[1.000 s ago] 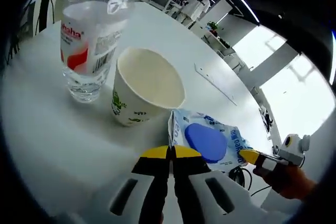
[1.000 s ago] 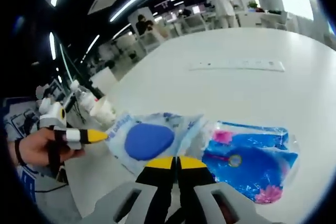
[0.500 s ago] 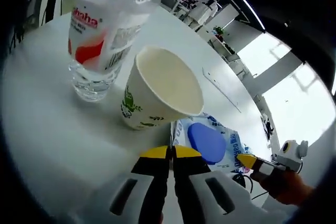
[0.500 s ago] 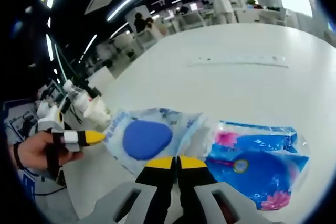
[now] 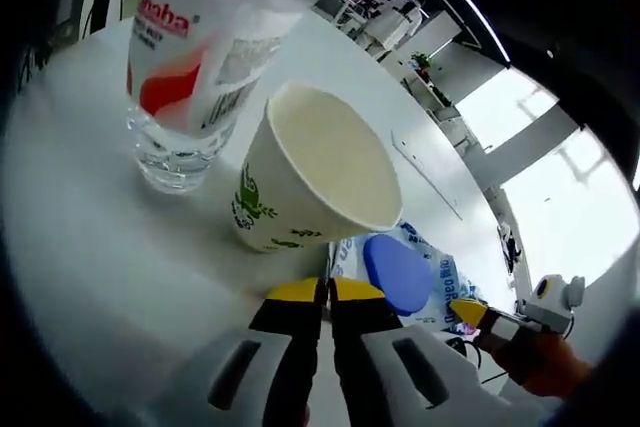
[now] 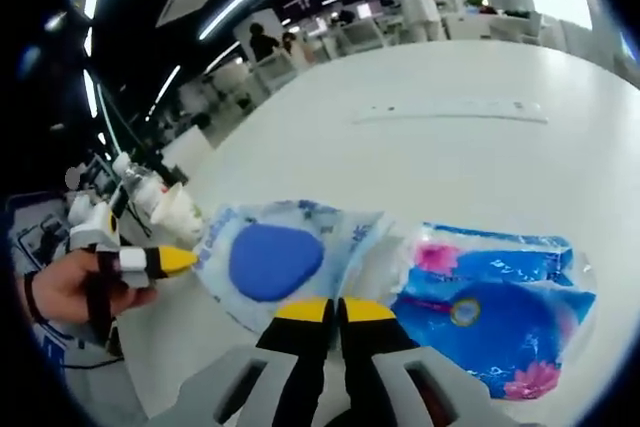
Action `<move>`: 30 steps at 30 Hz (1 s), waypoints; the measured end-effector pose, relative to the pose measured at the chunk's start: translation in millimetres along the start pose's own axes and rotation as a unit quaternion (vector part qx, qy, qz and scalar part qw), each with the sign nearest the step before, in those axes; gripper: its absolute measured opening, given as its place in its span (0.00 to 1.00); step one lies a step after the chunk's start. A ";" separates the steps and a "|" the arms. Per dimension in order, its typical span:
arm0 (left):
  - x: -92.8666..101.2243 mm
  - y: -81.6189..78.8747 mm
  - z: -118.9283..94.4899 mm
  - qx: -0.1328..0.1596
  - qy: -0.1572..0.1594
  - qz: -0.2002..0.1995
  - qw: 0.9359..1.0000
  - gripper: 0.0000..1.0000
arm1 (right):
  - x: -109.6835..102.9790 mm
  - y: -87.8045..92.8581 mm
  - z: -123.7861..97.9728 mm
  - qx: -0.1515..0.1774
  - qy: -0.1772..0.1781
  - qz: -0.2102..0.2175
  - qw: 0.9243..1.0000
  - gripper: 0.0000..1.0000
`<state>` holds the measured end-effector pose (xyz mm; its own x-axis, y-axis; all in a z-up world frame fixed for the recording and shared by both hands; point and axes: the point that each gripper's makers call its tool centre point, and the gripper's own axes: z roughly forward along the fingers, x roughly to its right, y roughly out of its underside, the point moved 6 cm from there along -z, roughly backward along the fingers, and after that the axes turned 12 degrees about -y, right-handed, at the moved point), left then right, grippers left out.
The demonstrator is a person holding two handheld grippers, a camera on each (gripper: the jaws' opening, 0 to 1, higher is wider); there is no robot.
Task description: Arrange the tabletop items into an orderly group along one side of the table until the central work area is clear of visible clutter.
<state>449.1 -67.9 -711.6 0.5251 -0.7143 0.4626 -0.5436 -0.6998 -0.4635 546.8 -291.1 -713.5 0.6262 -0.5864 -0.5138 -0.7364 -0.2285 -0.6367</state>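
Here both tongs (image 5: 326,292) (image 6: 334,309) pinch the wipes packet (image 5: 400,269).

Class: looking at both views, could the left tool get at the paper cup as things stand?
Probably yes. The paper cup stands just ahead of the left tool, with bare table between them. The water bottle stands close beside it, so it should come from the near side.

On the white worktop (image 6: 480,162) we see a paper cup (image 5: 305,182); just beside it a water bottle (image 5: 190,67) and a wipes pack (image 5: 405,272), beyond that a blue pouch (image 6: 495,307).
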 end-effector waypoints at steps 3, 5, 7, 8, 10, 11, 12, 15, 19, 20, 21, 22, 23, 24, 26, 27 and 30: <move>-0.2 0.2 -0.3 0.002 -0.002 -0.001 1.000 0.00 | -1.2 -0.4 -0.9 -0.001 0.002 -0.001 1.000 0.02; -0.6 -0.3 -0.4 0.003 -0.003 -0.002 1.000 0.01 | -1.3 -0.3 -1.2 -0.001 0.002 -0.001 1.000 0.02; -1.5 -1.4 -1.3 0.005 -0.005 -0.005 1.000 0.01 | -0.6 0.1 -1.9 -0.002 0.004 -0.001 1.000 0.03; -2.1 -2.0 -1.8 0.006 -0.005 -0.005 1.000 0.01 | -0.4 0.3 -2.8 -0.002 0.004 -0.001 1.000 0.03; -2.9 -3.1 -4.4 0.009 -0.005 -0.006 1.000 0.03 | -0.5 0.9 -4.9 -0.003 0.003 -0.003 1.000 0.04; -2.8 -3.2 -5.3 0.010 -0.003 -0.005 1.000 0.04 | -0.4 1.1 -6.0 -0.003 0.004 -0.003 1.000 0.04; -3.1 -2.9 -7.6 0.011 -0.003 -0.003 1.000 0.04 | -0.2 1.7 -8.4 -0.002 0.004 -0.003 1.000 0.05; -4.3 -1.3 -11.3 0.014 -0.005 0.003 1.000 0.04 | 1.2 3.4 -12.6 -0.001 0.005 -0.001 1.000 0.05; -5.6 6.5 -17.4 0.013 -0.004 0.007 1.000 0.04 | 0.7 6.5 -18.7 0.001 0.004 0.001 1.000 0.07; -6.5 9.7 -18.7 0.011 -0.004 0.008 1.000 0.04 | 0.7 7.3 -20.1 0.002 0.004 0.002 1.000 0.07; -7.6 12.0 -19.4 0.008 -0.005 0.006 1.000 0.04 | 1.1 7.7 -22.3 0.004 0.005 0.003 1.000 0.07; -8.3 13.7 -20.0 0.006 -0.006 0.003 1.000 0.04 | 1.1 8.0 -23.7 0.005 0.005 0.004 1.000 0.07; -8.0 16.0 -21.5 0.005 -0.005 0.002 1.000 0.04 | 0.3 8.7 -26.1 0.006 0.005 0.004 1.000 0.07; -7.2 17.5 -22.8 0.005 -0.004 0.004 1.000 0.04 | -0.1 9.4 -27.6 0.006 0.005 0.004 1.000 0.07; -5.2 21.9 -25.6 0.002 -0.004 0.014 1.000 0.04 | -1.2 11.2 -31.5 0.009 0.003 0.004 1.000 0.07; -3.5 24.7 -27.1 0.000 -0.001 0.017 1.000 0.04 | -0.9 12.1 -33.5 0.011 0.003 0.006 1.000 0.07; 0.3 30.4 -29.3 -0.004 -0.001 0.029 1.000 0.04 | 0.1 15.3 -39.7 0.016 0.004 0.009 1.000 0.06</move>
<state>413.5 -89.1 -703.3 0.4942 -0.7532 0.4342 -0.5783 -0.6577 -0.4826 525.4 -325.5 -700.4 0.6106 -0.5969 -0.5204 -0.7388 -0.1929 -0.6457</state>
